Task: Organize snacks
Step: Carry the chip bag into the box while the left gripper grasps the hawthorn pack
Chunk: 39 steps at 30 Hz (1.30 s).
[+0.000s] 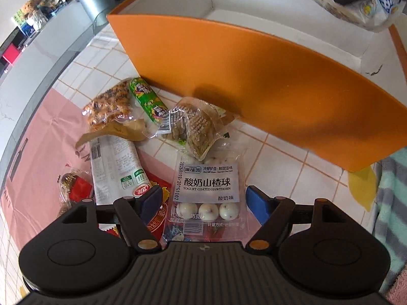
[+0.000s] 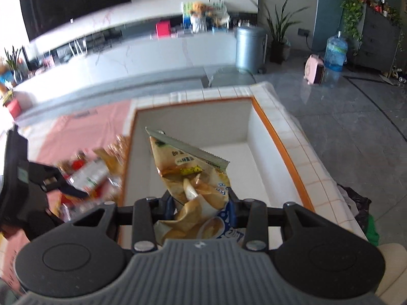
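Yogurt-coated hawthorn pack (image 1: 207, 190) is framed lengthwise between the open left gripper (image 1: 204, 203) jaws; the chip bag (image 2: 193, 185) is clamped by the right gripper (image 2: 201, 206) over the orange box (image 2: 279, 147).

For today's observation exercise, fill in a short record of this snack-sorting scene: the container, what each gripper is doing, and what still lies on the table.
container: orange box, white inside, no snacks seen on its floor
right gripper: shut on a crinkled snack bag, held above the box
left gripper: open, over the yogurt-coated hawthorn pack
loose on table: green packet, white tube-shaped pack, brown wrapped snack, small red packet
surface: tiled table with pink cloth
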Tool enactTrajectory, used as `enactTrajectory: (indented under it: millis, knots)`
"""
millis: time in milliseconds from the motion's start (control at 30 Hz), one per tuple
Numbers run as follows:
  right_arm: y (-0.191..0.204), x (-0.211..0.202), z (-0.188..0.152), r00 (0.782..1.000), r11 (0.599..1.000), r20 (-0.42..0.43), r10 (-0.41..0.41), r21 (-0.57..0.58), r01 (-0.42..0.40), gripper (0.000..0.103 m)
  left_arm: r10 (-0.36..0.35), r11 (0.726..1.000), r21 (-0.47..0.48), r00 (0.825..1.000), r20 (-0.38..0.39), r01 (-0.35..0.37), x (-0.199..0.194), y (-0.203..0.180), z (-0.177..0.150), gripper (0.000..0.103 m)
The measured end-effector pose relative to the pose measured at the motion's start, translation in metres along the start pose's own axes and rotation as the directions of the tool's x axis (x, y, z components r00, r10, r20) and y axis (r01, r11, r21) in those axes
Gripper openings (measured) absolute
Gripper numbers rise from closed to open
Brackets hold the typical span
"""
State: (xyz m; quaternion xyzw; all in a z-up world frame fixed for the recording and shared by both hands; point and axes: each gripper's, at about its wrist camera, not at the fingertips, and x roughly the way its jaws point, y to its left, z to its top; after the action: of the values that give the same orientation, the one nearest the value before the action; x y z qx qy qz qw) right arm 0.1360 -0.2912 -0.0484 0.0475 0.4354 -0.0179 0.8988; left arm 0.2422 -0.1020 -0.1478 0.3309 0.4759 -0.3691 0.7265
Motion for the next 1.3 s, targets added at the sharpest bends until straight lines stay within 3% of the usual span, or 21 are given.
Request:
enactTrajectory:
  millis: [100, 133, 167, 233, 367, 733, 1033, 1167, 1233, 1300]
  knots:
    - [-0.02, 0.022, -0.002, 0.995, 1.0, -0.102, -0.005, -0.015, 0.004, 0.037, 0.0, 1.0, -0.031, 1.0, 0.0, 0.0, 0.002, 0.003, 0.002, 0.087]
    - [-0.026, 0.029, -0.002, 0.991, 1.0, -0.134, -0.009, -0.019, 0.006, 0.037, -0.001, 0.999, -0.04, 1.0, -0.003, 0.001, 0.003, 0.003, 0.003, 0.083]
    - [-0.034, 0.037, -0.002, 0.986, 1.0, -0.167, -0.01, -0.031, 0.005, 0.037, -0.009, 0.999, -0.049, 1.0, -0.004, 0.009, 0.003, 0.004, 0.003, 0.073]
    - [-0.042, 0.049, -0.002, 0.977, 0.999, -0.213, -0.029, -0.037, 0.022, 0.037, -0.025, 0.996, -0.083, 1.0, -0.018, 0.023, 0.003, 0.005, 0.004, 0.07]
    - [-0.049, 0.065, -0.001, 0.961, 0.993, -0.261, -0.094, -0.095, 0.071, 0.038, 0.009, 0.992, -0.127, 1.0, -0.012, -0.011, 0.0, 0.001, 0.005, 0.067]
    - [-0.034, 0.073, -0.007, 0.939, 0.962, -0.312, -0.141, -0.266, 0.056, 0.038, 0.019, 0.941, -0.339, 0.997, 0.071, 0.006, -0.058, -0.006, -0.009, 0.067]
    - [-0.013, 0.085, -0.025, 0.921, 0.899, -0.331, -0.208, -0.435, 0.046, 0.038, 0.022, 0.884, -0.462, 0.981, 0.19, 0.069, -0.123, -0.02, -0.002, 0.067]
    - [-0.016, 0.09, -0.026, 0.913, 0.897, -0.344, -0.219, -0.44, 0.05, 0.043, 0.054, 0.883, -0.466, 0.972, 0.23, 0.061, -0.143, -0.037, 0.011, 0.067]
    - [-0.021, 0.086, -0.022, 0.917, 0.907, -0.35, -0.192, -0.42, 0.03, 0.055, 0.056, 0.888, -0.456, 0.97, 0.237, 0.06, -0.147, -0.046, 0.019, 0.067]
    - [-0.025, 0.077, -0.017, 0.923, 0.92, -0.358, -0.14, -0.393, -0.013, 0.059, 0.049, 0.896, -0.44, 0.97, 0.238, 0.062, -0.148, -0.055, 0.028, 0.067]
